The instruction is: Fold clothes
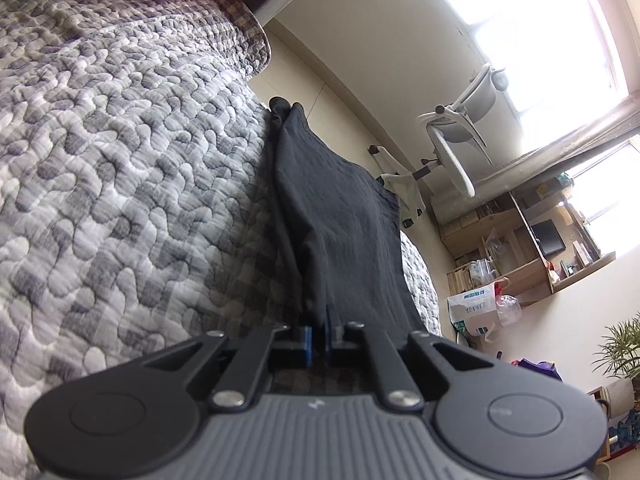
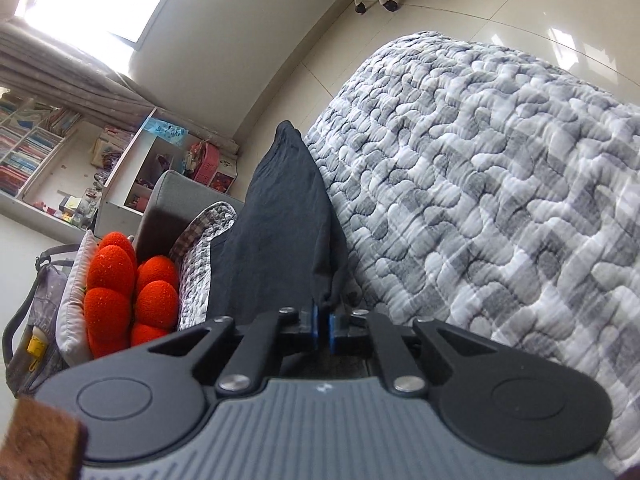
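A dark grey garment [image 1: 340, 216] hangs stretched above the quilted grey-and-white bed cover [image 1: 120, 168]. My left gripper [image 1: 319, 338] is shut on one edge of it, the cloth pinched between the blue pads. In the right wrist view the same dark garment [image 2: 280, 232] runs away from my right gripper [image 2: 323, 330], which is shut on another edge. The cloth is taut and narrows toward its far end in both views. The bed cover [image 2: 500, 184] lies to the right of the garment there.
An orange knobbly cushion [image 2: 128, 280] sits beside a grey sofa arm [image 2: 168, 200]. A white office chair [image 1: 452, 148] stands on the tiled floor. Wooden shelves [image 1: 532, 240], bags [image 1: 476, 312] and a potted plant [image 1: 620, 352] line the wall.
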`<state>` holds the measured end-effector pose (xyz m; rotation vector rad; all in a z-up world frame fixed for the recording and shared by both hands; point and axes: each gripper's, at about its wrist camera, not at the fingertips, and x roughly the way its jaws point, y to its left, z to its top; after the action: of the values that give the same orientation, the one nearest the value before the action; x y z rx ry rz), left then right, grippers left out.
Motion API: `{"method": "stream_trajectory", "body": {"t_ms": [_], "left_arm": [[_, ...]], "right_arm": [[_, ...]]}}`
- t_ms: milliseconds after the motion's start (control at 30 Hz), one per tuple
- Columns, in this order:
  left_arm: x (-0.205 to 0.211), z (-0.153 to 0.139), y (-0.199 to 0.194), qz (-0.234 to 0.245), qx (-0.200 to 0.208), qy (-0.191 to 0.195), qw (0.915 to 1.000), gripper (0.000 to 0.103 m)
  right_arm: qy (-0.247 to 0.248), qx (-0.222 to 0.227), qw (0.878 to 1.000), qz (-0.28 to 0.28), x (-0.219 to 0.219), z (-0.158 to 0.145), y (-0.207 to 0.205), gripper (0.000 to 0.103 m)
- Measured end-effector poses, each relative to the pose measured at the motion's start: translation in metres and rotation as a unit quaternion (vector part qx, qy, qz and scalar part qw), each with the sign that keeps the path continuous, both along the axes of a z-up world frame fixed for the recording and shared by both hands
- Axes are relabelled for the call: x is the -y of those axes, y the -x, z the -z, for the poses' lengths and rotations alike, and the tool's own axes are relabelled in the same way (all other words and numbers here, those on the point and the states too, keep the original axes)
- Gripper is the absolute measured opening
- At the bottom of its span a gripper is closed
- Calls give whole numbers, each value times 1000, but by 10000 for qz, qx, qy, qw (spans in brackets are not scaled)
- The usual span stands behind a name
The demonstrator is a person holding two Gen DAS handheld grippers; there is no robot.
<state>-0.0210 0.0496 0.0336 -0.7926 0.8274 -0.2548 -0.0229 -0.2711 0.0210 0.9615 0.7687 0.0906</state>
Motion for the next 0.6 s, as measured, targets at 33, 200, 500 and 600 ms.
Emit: {"method": "stream_trajectory", "body": {"t_ms": [33, 200, 500, 600], "left_arm": [[-1, 0, 7, -42, -64, 51, 10000, 5], [6, -2, 52, -118, -199, -147, 9996, 5], [15, 19, 128, -32, -547, -546, 9970, 5], [16, 21, 141, 90, -578, -661, 9961, 5]], "right_arm": [[1, -33, 10000, -37, 0, -1, 4, 6], [4, -278, 9994, -200, -1, -5, 34, 6], [205, -750, 9956, -532, 0, 8, 100, 6], [287, -800, 9945, -605, 1, 10, 116, 6]]}}
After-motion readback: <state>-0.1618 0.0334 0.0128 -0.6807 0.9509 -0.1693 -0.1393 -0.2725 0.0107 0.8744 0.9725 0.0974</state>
